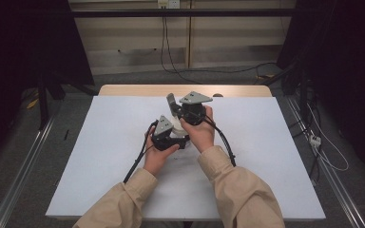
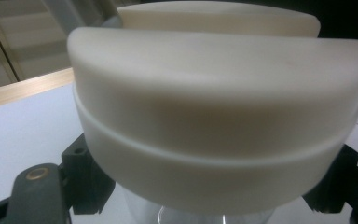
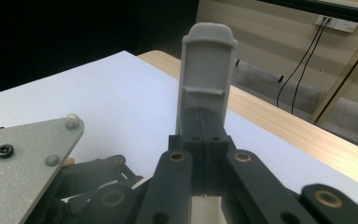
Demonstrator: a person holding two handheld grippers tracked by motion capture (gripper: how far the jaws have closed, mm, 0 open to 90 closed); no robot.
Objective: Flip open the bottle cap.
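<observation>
A cream-coloured round lid (image 2: 214, 121) sits on a clear container (image 2: 191, 217), very close to the camera in the left gripper view. My left gripper (image 1: 171, 137) is shut on this capped container (image 1: 177, 124) over the middle of the table, with black fingers (image 2: 81, 179) showing on either side below the lid. Just beyond it, my right gripper (image 1: 171, 100) is shut, pointing up and away. Its grey fingertips (image 3: 207, 70) are pressed together with nothing between them. The left gripper's grey plate (image 3: 28, 158) shows at the lower left of the right gripper view.
A white sheet (image 1: 100, 156) covers the table, and a strip of bare wood (image 1: 133, 90) runs along its far edge. Cables and a power strip (image 1: 315, 140) lie on the floor to the right. Metal rails run along both sides of the table.
</observation>
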